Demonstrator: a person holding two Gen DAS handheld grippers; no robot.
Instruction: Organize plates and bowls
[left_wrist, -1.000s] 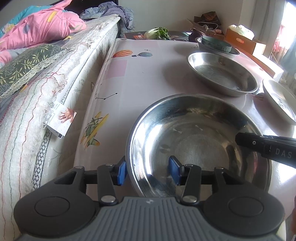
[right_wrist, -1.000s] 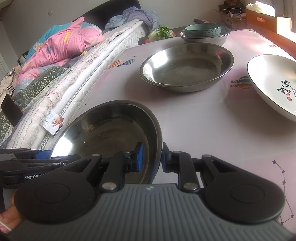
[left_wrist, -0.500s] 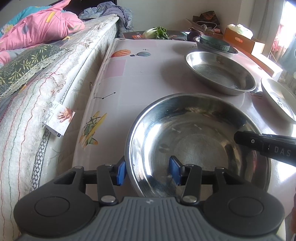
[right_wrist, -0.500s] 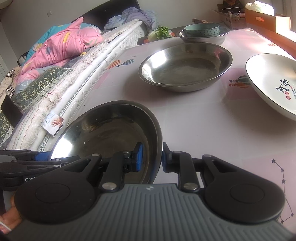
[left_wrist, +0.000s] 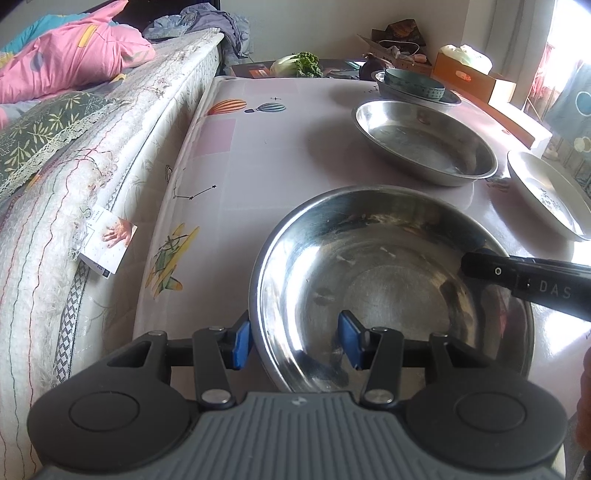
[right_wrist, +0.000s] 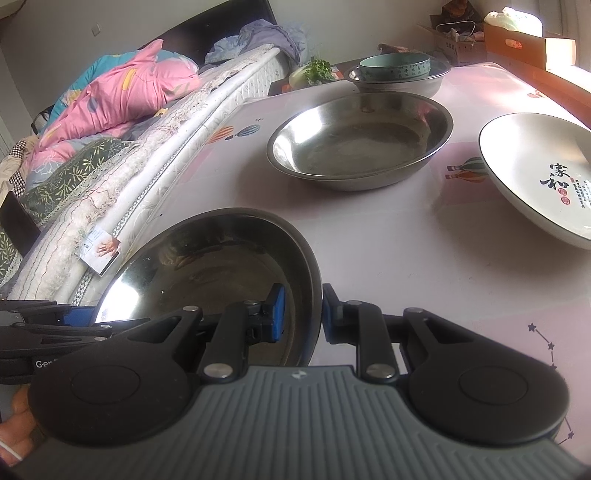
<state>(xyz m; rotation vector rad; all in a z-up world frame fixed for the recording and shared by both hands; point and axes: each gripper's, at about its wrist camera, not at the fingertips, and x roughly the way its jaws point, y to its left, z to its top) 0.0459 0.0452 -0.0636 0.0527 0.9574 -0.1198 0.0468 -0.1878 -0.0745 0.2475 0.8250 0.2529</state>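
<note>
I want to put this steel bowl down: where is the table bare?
Free: the left strip of the table beside the mattress, and the near right corner. Crowded: the steel basin, white plate and stacked bowls behind.

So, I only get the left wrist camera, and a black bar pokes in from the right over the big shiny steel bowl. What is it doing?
Observer: That bar is the right gripper. The right wrist camera shows it shut on the rim of the big shiny steel bowl, with one blue pad inside and one outside.
Visitor: And the smudges on the round white plate to the right?
Observer: On the round white ceramic plate they are black Chinese characters with small red seals beside them.
Visitor: Is the teal bowl at the far end plain?
Observer: No. The round teal ceramic bowl has a band of small dark marks running under its rim.
</note>
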